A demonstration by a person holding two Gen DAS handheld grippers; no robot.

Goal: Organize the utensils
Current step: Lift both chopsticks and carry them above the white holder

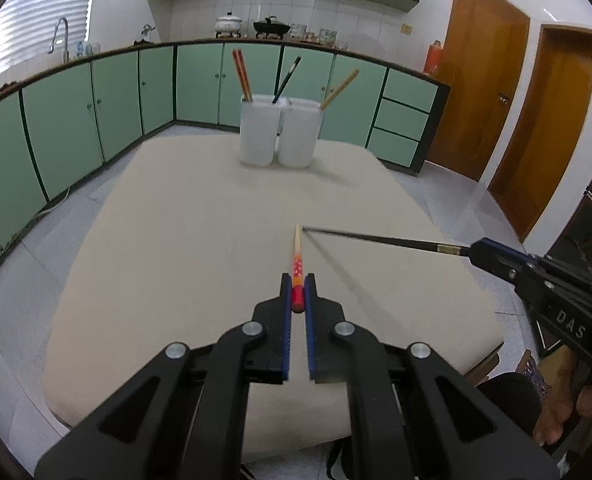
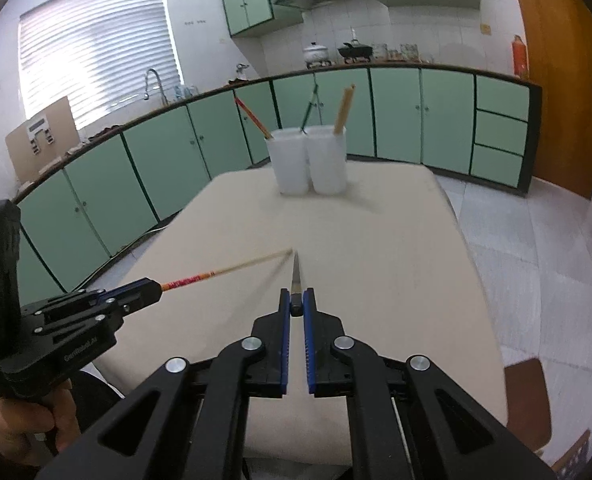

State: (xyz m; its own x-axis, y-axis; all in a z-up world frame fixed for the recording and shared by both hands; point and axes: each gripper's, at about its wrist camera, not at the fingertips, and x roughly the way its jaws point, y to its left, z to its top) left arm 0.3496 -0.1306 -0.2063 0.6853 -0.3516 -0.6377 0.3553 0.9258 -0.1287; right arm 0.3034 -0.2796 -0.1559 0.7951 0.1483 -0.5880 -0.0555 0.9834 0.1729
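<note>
My left gripper (image 1: 297,285) is shut on a red-patterned wooden chopstick (image 1: 297,256) that points forward over the beige table (image 1: 176,240). My right gripper (image 2: 296,300) is shut on a black chopstick (image 2: 296,276), seen from the left wrist as a dark rod (image 1: 375,237) coming in from the right. The two tips nearly meet above the table. Two white holders (image 1: 278,132) stand at the far end. They hold red chopsticks (image 1: 242,75), a dark one (image 1: 287,79) and a wooden one (image 1: 339,89). The left gripper also shows in the right wrist view (image 2: 152,290).
Green kitchen cabinets (image 1: 76,120) run along the left and back walls. Brown doors (image 1: 491,92) stand at the right. The table's near edge drops to a tiled floor (image 2: 535,260). A brown chair seat (image 2: 527,400) sits by the table's right corner.
</note>
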